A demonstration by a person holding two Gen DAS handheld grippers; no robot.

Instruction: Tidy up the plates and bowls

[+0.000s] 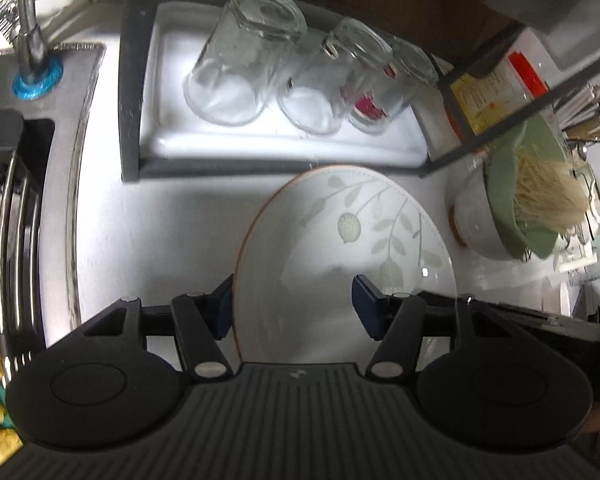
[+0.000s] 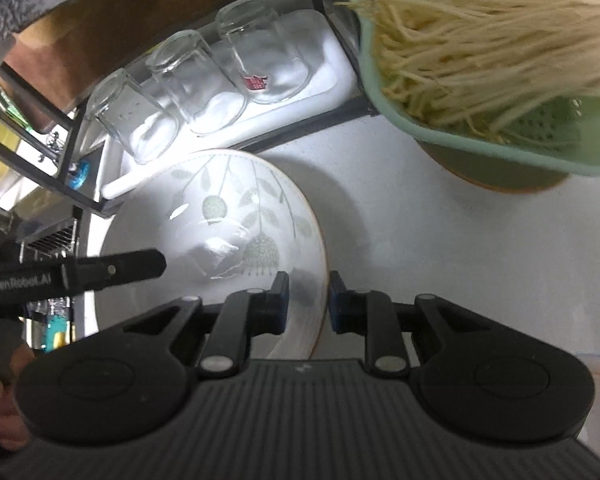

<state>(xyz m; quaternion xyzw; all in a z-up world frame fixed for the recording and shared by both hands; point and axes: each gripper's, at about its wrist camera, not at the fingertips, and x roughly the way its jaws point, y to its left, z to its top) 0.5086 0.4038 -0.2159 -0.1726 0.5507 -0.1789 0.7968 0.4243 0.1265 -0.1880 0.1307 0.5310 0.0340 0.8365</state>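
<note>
A white plate (image 1: 340, 232) with a pale green leaf pattern and a thin brown rim sits tilted over the white counter (image 1: 160, 240). My left gripper (image 1: 294, 284) straddles its left side with wide jaws. One finger is tucked under the rim and the other presses on the plate's inner face. In the right wrist view the plate (image 2: 220, 216) overlaps the tray's corner, and one of the left gripper's fingers (image 2: 132, 266) lies across it. My right gripper (image 2: 308, 280) has narrow jaws closed on the plate's right rim, one pad inside and one outside.
Three upturned glasses (image 1: 244, 64) stand on a white tray (image 1: 284, 148) inside a black rack frame (image 1: 130, 80) just behind the plate. A green colander of pale sprouts (image 2: 500, 60) rests in a bowl to the right. A faucet (image 1: 28, 20) and sink (image 1: 20, 200) lie left.
</note>
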